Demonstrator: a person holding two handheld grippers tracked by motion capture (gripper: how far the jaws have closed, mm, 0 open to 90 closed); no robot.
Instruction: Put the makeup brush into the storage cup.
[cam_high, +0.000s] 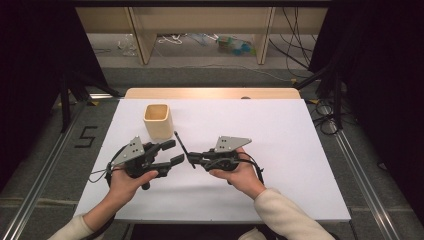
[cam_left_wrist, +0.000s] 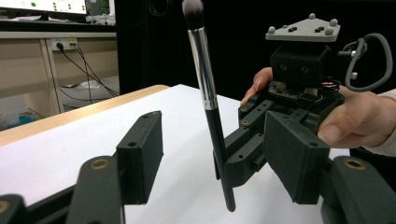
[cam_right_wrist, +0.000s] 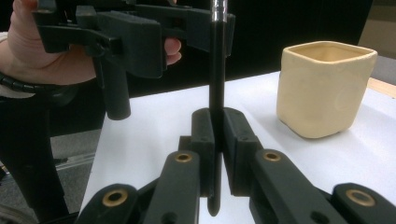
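Above the white table (cam_high: 300, 165), near the cream cup (cam_high: 158, 121), the right gripper (cam_high: 191, 159) clamps an upright makeup brush (cam_left_wrist: 208, 100) by its black handle while the left gripper (cam_high: 175, 152) stands part-open around it, pads not touching, where a careless closing could knock it askew.

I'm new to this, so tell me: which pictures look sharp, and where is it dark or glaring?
High view: even light on the white table, black at both sides. Left gripper view: the brush is crisp, its own jaws blurred. Right gripper view: the cup looks soft, with a faint shadow beneath.
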